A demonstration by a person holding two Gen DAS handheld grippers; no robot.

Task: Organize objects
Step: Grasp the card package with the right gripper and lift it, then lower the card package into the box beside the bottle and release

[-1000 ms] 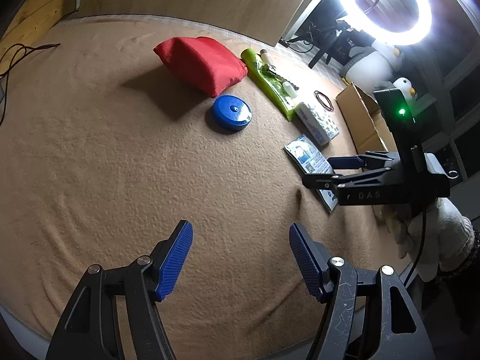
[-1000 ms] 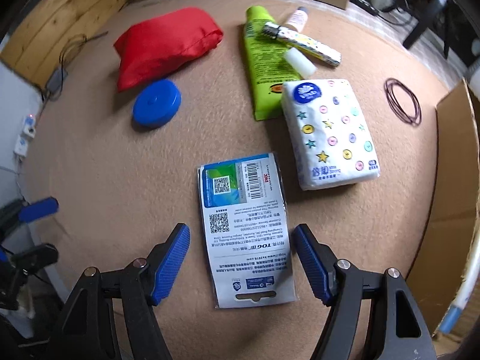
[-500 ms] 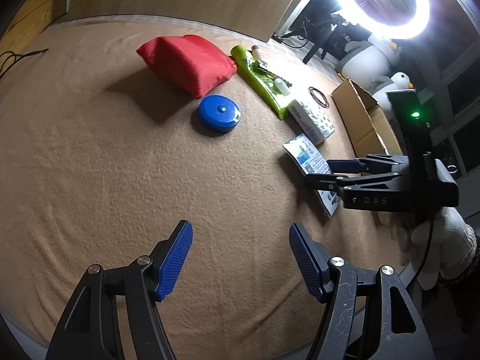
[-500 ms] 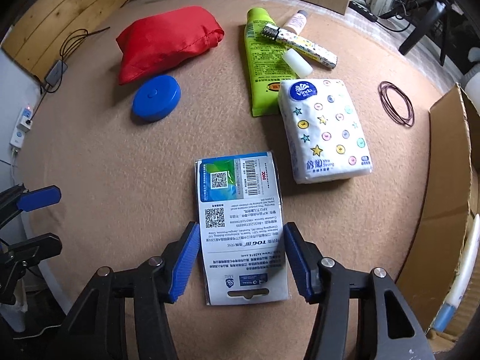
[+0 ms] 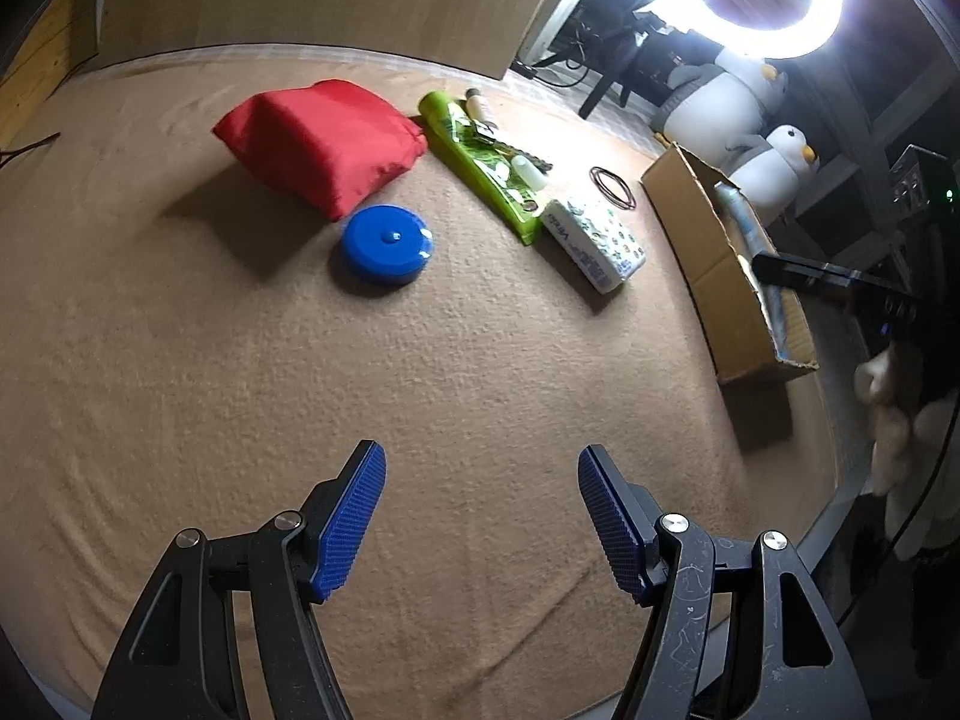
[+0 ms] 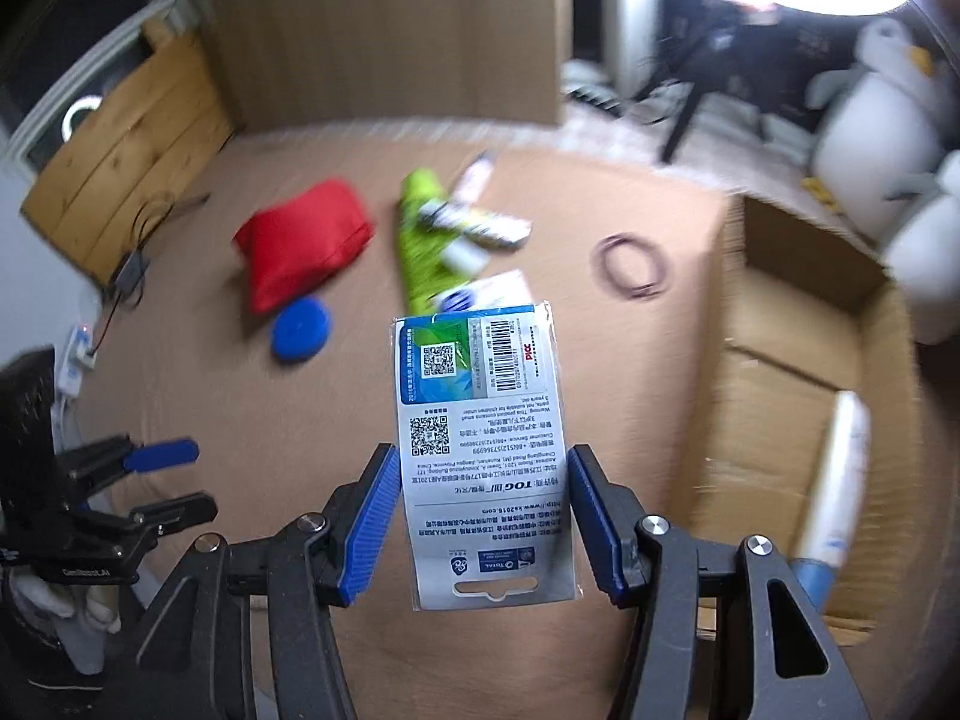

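My right gripper [image 6: 483,516] is shut on a flat white card packet [image 6: 480,420] with QR codes and a barcode, its blue pads pressing the long edges. The packet hangs in the air above the brown blanket [image 6: 540,228], left of an open cardboard box [image 6: 774,414]. My left gripper [image 5: 480,510] is open over bare blanket [image 5: 240,390] with nothing between its pads; it also shows at the left of the right wrist view [image 6: 180,480]. A white tube [image 6: 840,480] lies in the box.
On the blanket lie a red pouch [image 5: 324,144], a blue round disc [image 5: 387,243], a green tube [image 5: 474,174] with small bottles on it, a patterned tissue pack [image 5: 594,237] and hair ties [image 5: 612,186]. The box [image 5: 708,264] stands at the right edge.
The right gripper closed on the card packet and lifted it off the blanket, swinging toward the box. The left gripper drifted a little and stayed open.
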